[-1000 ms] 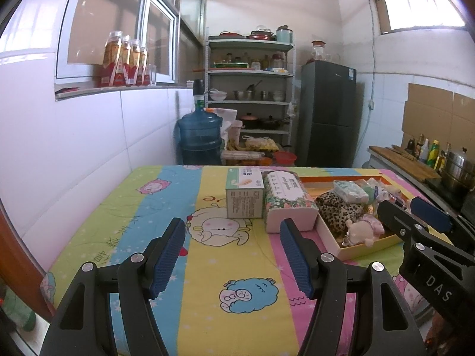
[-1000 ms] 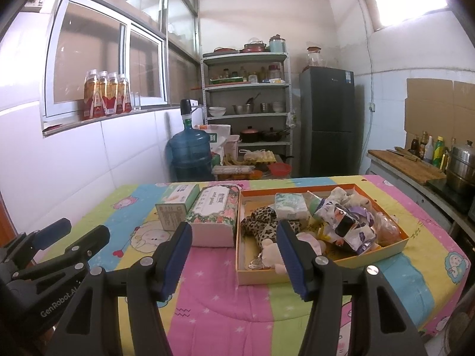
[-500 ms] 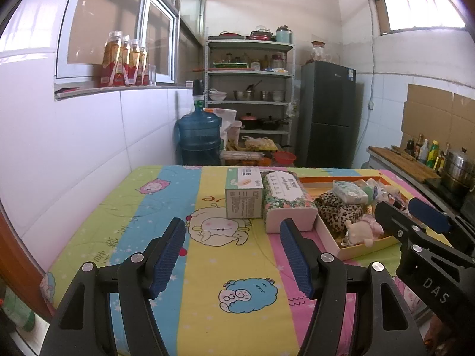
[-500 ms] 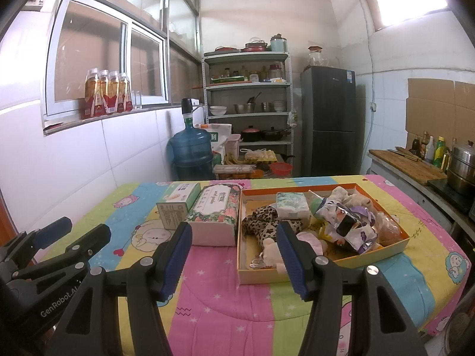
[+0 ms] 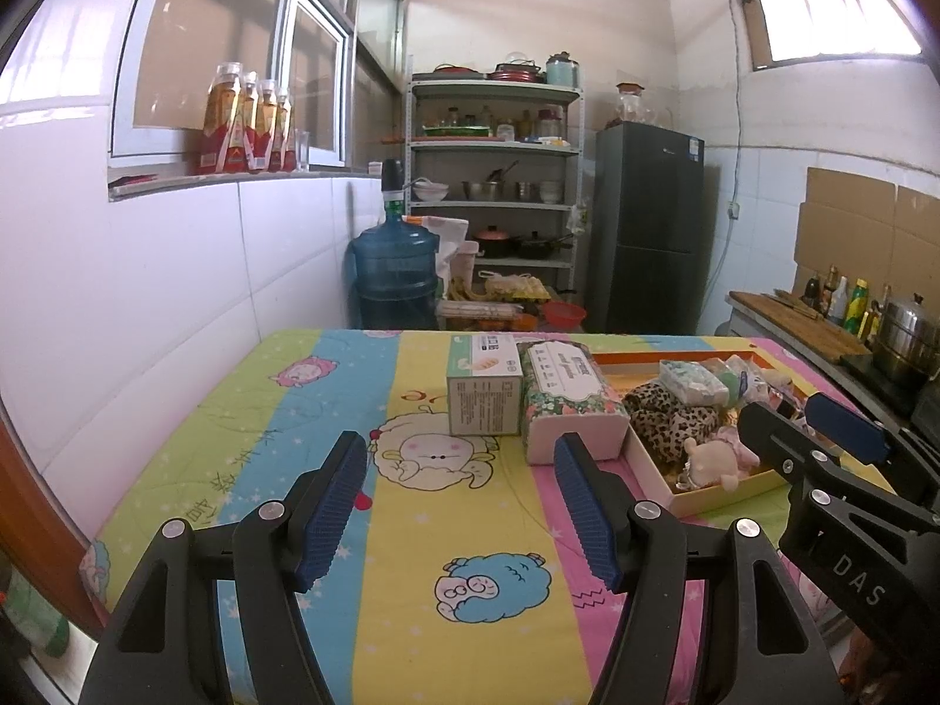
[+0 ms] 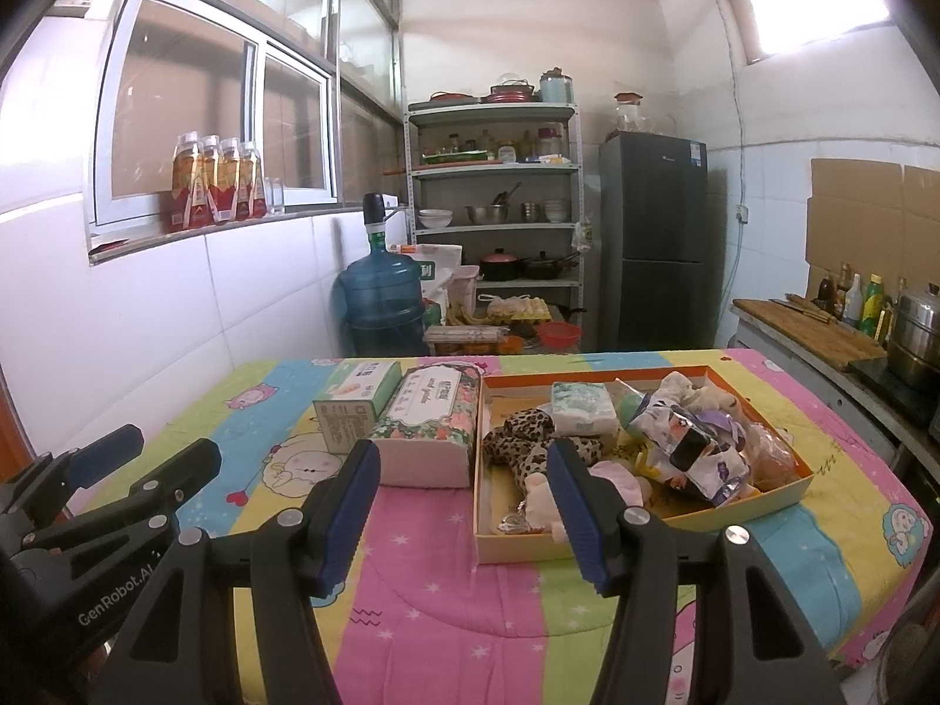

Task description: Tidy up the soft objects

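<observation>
your left gripper (image 5: 458, 505) and right gripper (image 6: 464, 505): jaws apart, empty, barely shifted since a second ago. soft objects (image 6: 546, 440) remain in tray (image 6: 646, 534), twelve o'clock; sorting stage unclear.

Left gripper (image 5: 458, 502): matte black plastic frame with triangular cut-outs, round silver screws at the joints, and jaws lined with ribbed blue pads (image 5: 332, 508); its side, seen from the right wrist view, carries white "GenRobot.AI" lettering. Right gripper (image 6: 461, 508): the same black frame, silver screws and ribbed blue pads (image 6: 578, 508), with white "DAS" lettering on its side in the left wrist view.
</observation>
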A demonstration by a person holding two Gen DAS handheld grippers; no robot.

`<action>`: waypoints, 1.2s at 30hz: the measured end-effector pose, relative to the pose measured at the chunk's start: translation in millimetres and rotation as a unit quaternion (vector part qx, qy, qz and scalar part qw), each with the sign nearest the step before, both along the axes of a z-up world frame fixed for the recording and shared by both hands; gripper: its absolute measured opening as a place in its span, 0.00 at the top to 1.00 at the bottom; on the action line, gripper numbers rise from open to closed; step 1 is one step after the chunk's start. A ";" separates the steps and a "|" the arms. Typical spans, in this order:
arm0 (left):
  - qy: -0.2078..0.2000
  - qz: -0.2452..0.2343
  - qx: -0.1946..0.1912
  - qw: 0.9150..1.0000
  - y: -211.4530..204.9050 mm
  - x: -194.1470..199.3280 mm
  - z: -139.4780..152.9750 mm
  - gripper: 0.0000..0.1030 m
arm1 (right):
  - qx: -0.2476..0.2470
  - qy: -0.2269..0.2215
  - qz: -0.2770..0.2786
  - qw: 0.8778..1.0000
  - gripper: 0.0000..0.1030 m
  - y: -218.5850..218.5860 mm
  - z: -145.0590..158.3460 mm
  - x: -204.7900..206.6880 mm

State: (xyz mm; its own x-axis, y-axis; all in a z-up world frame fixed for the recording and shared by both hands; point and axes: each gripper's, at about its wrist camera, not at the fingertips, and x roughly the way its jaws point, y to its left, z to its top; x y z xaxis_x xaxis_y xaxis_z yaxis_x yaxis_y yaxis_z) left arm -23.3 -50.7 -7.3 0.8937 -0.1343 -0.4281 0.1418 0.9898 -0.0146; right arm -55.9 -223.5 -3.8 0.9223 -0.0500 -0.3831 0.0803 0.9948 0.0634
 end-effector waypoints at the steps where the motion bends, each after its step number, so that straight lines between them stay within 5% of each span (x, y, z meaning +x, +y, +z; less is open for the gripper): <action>1: 0.000 0.000 -0.001 1.000 0.0 -0.5 0.2 0.34 | 0.000 0.000 0.000 1.000 0.43 0.3 -0.2 -0.1; 36: 0.003 0.000 -0.001 1.000 0.8 1.4 -1.9 0.34 | 0.001 0.004 0.001 1.000 0.43 3.0 -2.1 1.4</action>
